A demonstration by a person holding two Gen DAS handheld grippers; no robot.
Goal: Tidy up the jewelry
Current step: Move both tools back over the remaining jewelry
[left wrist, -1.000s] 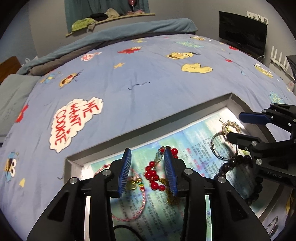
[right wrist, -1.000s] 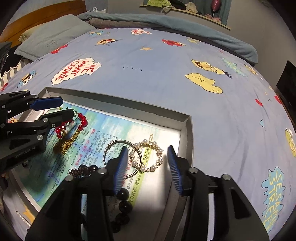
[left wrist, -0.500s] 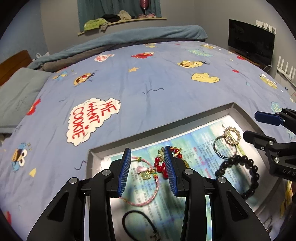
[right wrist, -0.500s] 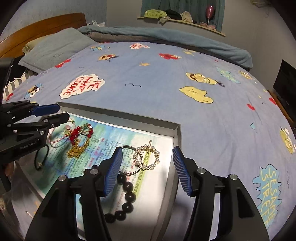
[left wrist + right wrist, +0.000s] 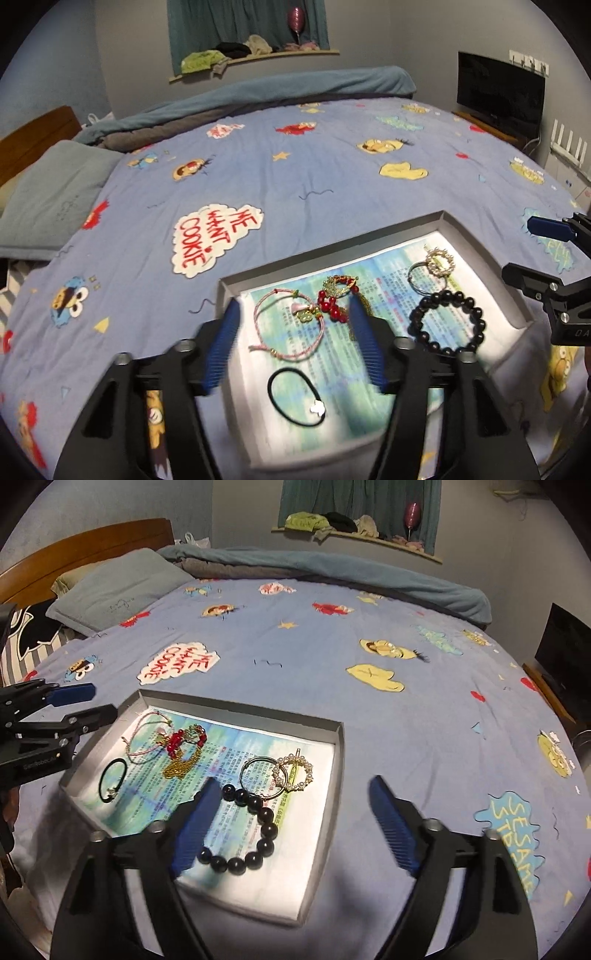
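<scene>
A bed spread with a blue cartoon-print quilt (image 5: pixel 280 672) filled the room, and on it sat a shallow grey tray (image 5: pixel 334 760) lined with a printed paper sheet (image 5: pixel 236 753). All the jewelry lay inside the tray, none of it held.

The left gripper (image 5: pixel 293 334) hung over the tray's left half. Its jaws had just been opening, and nothing was pressed between them. Seen through the gap, a pink cord bracelet (image 5: pixel 288 325) lay flat on the paper, with a red bead strand (image 5: pixel 330 308) just beside it toward the right finger and a black hair tie (image 5: pixel 295 398) nearer the camera.

The right gripper (image 5: pixel 291 819) hung over the tray's right half. Its jaws had just been opening too, and now stood wide and empty. A dark bead bracelet (image 5: pixel 255 834) curved just inside its left finger. Beyond it a silver ring hoop (image 5: pixel 263 777) and a pearl hair clip (image 5: pixel 293 771) overlapped.

Each piece lay below and ahead of the fingers. The left hand was nearer the cord bracelet and red beads, the right nearer the dark beads and pearl clip. The gold chain (image 5: pixel 181 764) trailed lengthwise toward the tray's near edge, roughly between both hands.
</scene>
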